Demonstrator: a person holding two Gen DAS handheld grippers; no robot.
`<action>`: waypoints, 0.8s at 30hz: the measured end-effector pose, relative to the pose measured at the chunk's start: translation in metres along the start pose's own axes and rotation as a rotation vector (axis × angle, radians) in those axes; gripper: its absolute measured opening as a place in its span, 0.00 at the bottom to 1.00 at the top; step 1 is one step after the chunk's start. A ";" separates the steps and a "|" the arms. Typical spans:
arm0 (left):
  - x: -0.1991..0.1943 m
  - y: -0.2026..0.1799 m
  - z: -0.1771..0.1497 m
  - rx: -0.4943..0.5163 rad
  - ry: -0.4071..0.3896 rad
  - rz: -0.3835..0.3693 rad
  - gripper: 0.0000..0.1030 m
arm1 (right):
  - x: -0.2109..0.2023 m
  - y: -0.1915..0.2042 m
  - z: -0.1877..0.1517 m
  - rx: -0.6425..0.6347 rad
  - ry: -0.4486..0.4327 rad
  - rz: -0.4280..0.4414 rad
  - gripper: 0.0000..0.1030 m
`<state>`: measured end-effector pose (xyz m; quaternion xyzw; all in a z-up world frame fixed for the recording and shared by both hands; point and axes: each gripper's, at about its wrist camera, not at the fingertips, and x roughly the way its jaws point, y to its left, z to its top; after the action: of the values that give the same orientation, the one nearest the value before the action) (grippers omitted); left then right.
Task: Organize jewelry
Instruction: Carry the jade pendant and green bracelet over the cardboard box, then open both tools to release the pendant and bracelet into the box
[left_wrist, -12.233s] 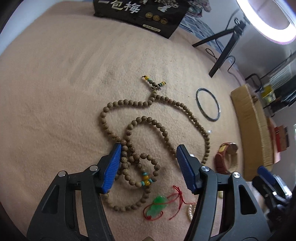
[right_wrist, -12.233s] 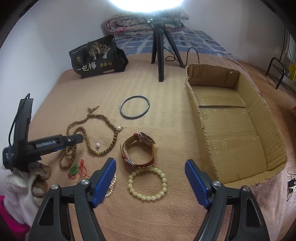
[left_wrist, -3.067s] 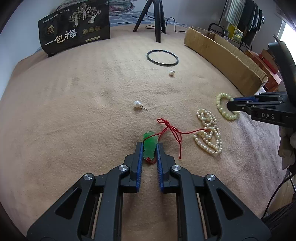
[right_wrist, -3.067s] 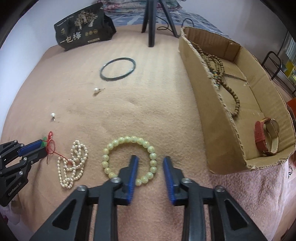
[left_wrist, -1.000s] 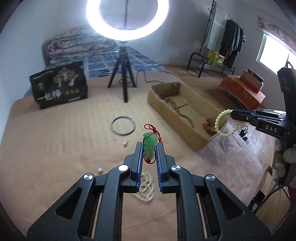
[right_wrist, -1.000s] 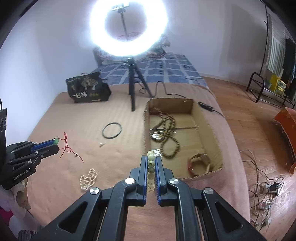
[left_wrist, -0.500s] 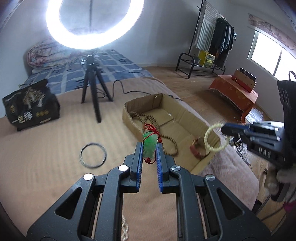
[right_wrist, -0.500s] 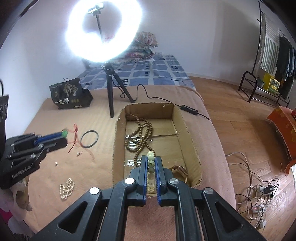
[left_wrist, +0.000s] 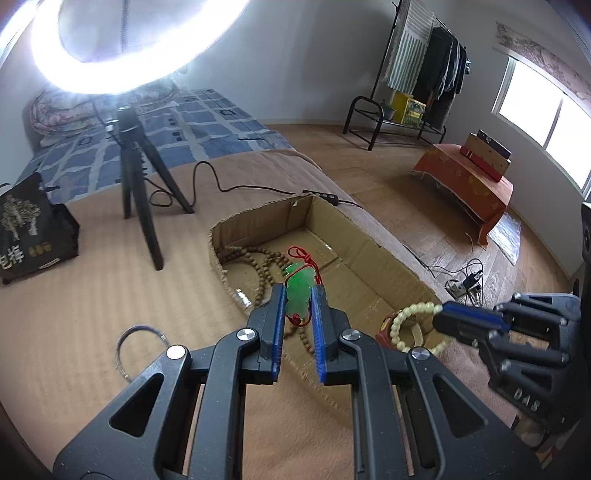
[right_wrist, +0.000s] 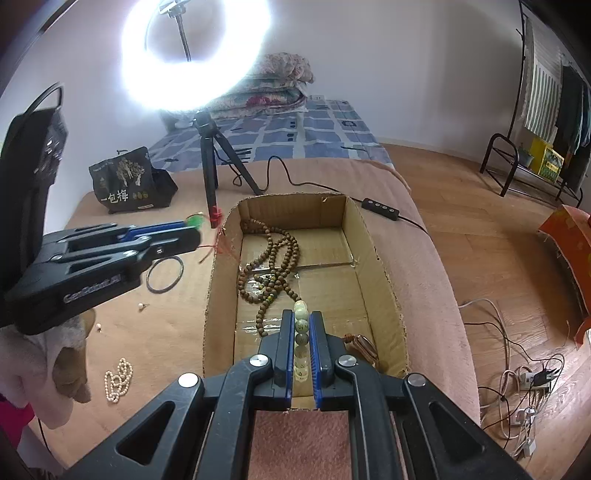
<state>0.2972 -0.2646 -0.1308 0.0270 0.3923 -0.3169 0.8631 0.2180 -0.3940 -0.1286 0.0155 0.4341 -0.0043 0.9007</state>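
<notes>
My left gripper (left_wrist: 299, 291) is shut on a green jade pendant (left_wrist: 300, 290) with a red cord; it hangs in the air over the near left wall of the cardboard box (left_wrist: 388, 258). In the right wrist view the same gripper (right_wrist: 194, 230) sits just left of the box (right_wrist: 384, 273). My right gripper (right_wrist: 301, 317) is shut on a pale green bead bracelet (right_wrist: 301, 321), above the near end of the box. Its loop (left_wrist: 402, 323) dangles from the right gripper (left_wrist: 443, 319). A brown bead necklace (right_wrist: 273, 266) and a brown-strapped watch (right_wrist: 364, 345) lie inside the box.
On the tan bedcover lie a dark bangle (right_wrist: 164, 275), a pearl strand (right_wrist: 118, 378) and two small pearl earrings (right_wrist: 141, 305). A ring light on a tripod (right_wrist: 208, 173) and a black printed bag (right_wrist: 127, 181) stand behind. A cable with a switch (right_wrist: 380, 209) runs past the box's far corner.
Both grippers carried their jewelry toward the box and now hover at it, with the left one coming over its left wall. Neither grip altered.
</notes>
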 end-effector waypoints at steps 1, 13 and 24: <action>0.004 -0.002 0.002 0.003 0.004 -0.004 0.12 | 0.002 0.000 -0.001 0.001 0.001 0.000 0.05; 0.024 -0.012 0.010 0.046 0.009 0.027 0.12 | 0.018 -0.006 -0.008 0.022 0.000 -0.007 0.30; 0.012 -0.012 0.010 0.042 -0.026 0.048 0.59 | 0.010 -0.003 -0.012 0.019 -0.024 -0.032 0.67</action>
<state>0.3029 -0.2835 -0.1298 0.0502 0.3735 -0.3043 0.8749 0.2144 -0.3968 -0.1439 0.0171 0.4236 -0.0228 0.9054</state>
